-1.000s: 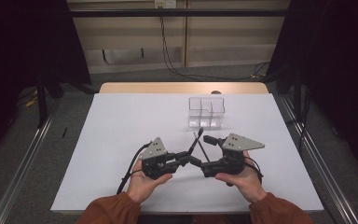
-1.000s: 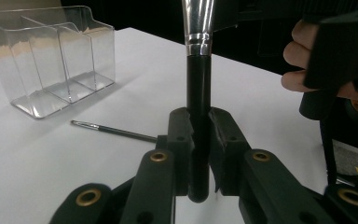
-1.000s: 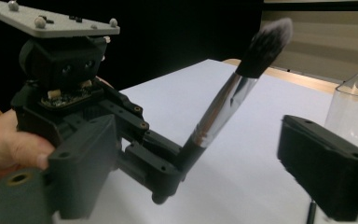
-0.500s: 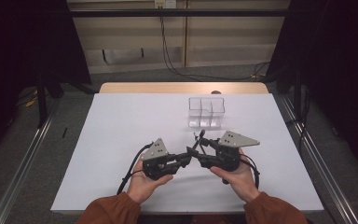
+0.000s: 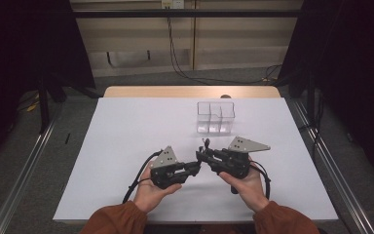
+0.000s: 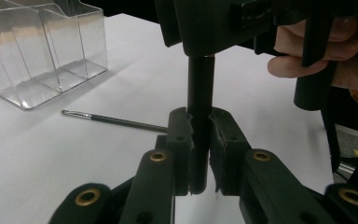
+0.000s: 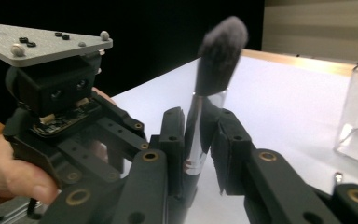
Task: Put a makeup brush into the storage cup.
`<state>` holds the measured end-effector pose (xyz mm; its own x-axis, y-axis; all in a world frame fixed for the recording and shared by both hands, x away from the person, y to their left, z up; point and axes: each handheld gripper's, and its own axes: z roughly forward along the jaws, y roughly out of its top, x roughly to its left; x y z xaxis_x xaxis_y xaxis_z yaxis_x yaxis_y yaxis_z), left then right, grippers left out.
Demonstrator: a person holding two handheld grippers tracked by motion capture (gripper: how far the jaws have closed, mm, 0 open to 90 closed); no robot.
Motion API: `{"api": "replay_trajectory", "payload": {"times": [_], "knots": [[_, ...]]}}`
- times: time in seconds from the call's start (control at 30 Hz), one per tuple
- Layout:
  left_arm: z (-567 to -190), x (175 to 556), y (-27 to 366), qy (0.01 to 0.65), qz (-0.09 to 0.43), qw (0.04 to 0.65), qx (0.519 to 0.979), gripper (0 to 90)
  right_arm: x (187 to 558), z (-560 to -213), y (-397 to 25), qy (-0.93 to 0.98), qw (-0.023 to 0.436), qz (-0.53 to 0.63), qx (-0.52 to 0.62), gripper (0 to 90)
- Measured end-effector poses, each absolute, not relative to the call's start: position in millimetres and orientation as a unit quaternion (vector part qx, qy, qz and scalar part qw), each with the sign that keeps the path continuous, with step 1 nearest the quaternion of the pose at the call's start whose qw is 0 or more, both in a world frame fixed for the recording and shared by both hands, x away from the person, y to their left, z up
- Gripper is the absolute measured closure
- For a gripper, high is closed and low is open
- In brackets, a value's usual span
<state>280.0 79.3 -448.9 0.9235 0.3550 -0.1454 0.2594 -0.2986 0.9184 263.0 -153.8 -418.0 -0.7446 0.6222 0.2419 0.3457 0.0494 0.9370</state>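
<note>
A makeup brush with a fluffy grey head [image 7: 219, 51], a silver ferrule and a black handle [image 6: 200, 88] stands roughly upright between both grippers near the table's front middle. My left gripper [image 6: 199, 135] is shut on the lower handle. My right gripper [image 7: 198, 135] is closed around the ferrule just above it. In the high view the left gripper [image 5: 197, 165] and right gripper [image 5: 202, 156] meet tip to tip, with the brush head [image 5: 206, 144] poking up. A thin dark brush [image 6: 114, 120] lies flat on the white table beyond the jaws.
A clear plastic organizer [image 5: 215, 117] with several compartments stands behind the grippers, right of centre, and shows at the upper left in the left gripper view as the organizer [image 6: 42, 51]. The white tabletop [image 5: 141, 126] stretches to the left. Dark floor and rails flank the table.
The right gripper has swung left toward the left gripper and tipped the brush from lying flat to upright. The left gripper's jaws now hold the handle.
</note>
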Motion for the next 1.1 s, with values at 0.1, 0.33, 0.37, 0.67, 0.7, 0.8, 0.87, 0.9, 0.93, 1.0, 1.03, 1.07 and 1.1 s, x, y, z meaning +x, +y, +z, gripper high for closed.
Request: {"api": "replay_trajectory", "payload": {"times": [0.1, 0.33, 0.37, 0.67, 0.7, 0.8, 0.87, 0.9, 0.93, 1.0, 1.03, 1.07, 1.1], "knots": [[-449.5, 280.3, 79.1, 0.19, 0.042, 0.562, 0.804, 79.0, 263.6, -417.7, -152.9, 0.715, 0.107, 0.603, 0.337, 77.6], [-450.7, 279.4, 79.1, 0.182, 0.044, 0.569, 0.801, 76.4, 263.2, -416.8, -151.9, 0.722, 0.102, 0.6, 0.328, 78.4], [-451.2, 278.9, 79.1, 0.181, 0.044, 0.572, 0.799, 75.4, 263.3, -416.8, -152.0, 0.722, 0.099, 0.601, 0.328, 78.5], [-453.3, 277.0, 75.4, 0.181, 0.042, 0.579, 0.794, 65.5, 262.8, -414.6, -151.6, 0.723, 0.098, 0.605, 0.319, 78.7], [-452.7, 276.8, 75.6, 0.182, 0.04, 0.581, 0.793, 64.5, 262.7, -414.4, -151.8, 0.722, 0.096, 0.606, 0.32, 78.7], [-451.7, 277.2, 76.9, 0.185, 0.042, 0.585, 0.788, 59.9, 262.7, -414.5, -152.2, 0.723, 0.096, 0.606, 0.318, 78.7], [-451.6, 277.3, 77.9, 0.187, 0.043, 0.585, 0.788, 56.2, 262.8, -414.5, -152.4, 0.722, 0.097, 0.607, 0.317, 78.7], [-451.7, 277.3, 78.3, 0.19, 0.043, 0.587, 0.786, 53.6, 262.6, -414.3, -152.6, 0.722, 0.098, 0.607, 0.317, 78.7], [-451.7, 277.1, 78.6, 0.192, 0.046, 0.586, 0.786, 50.6, 262.6, -414.1, -152.9, 0.722, 0.098, 0.607, 0.316, 78.7], [-451.3, 277.2, 79.7, 0.197, 0.049, 0.586, 0.785, 44.3, 262.7, -413.6, -154.2, 0.721, 0.099, 0.609, 0.316, 78.7], [-450.9, 277.1, 80.3, 0.199, 0.052, 0.583, 0.786, 42.8, 262.7, -413.4, -155.0, 0.721, 0.099, 0.609, 0.316, 78.7], [-450.0, 277.2, 81.7, 0.204, 0.057, 0.581, 0.786, 41.8, 262.8, -413.2, -155.9, 0.72, 0.101, 0.609, 0.316, 78.7], [-449.0, 277.7, 83.2, 0.21, 0.057, 0.583, 0.783, 39.3, 262.6, -412.9, -156.9, 0.72, 0.101, 0.61, 0.317, 78.7]]}}
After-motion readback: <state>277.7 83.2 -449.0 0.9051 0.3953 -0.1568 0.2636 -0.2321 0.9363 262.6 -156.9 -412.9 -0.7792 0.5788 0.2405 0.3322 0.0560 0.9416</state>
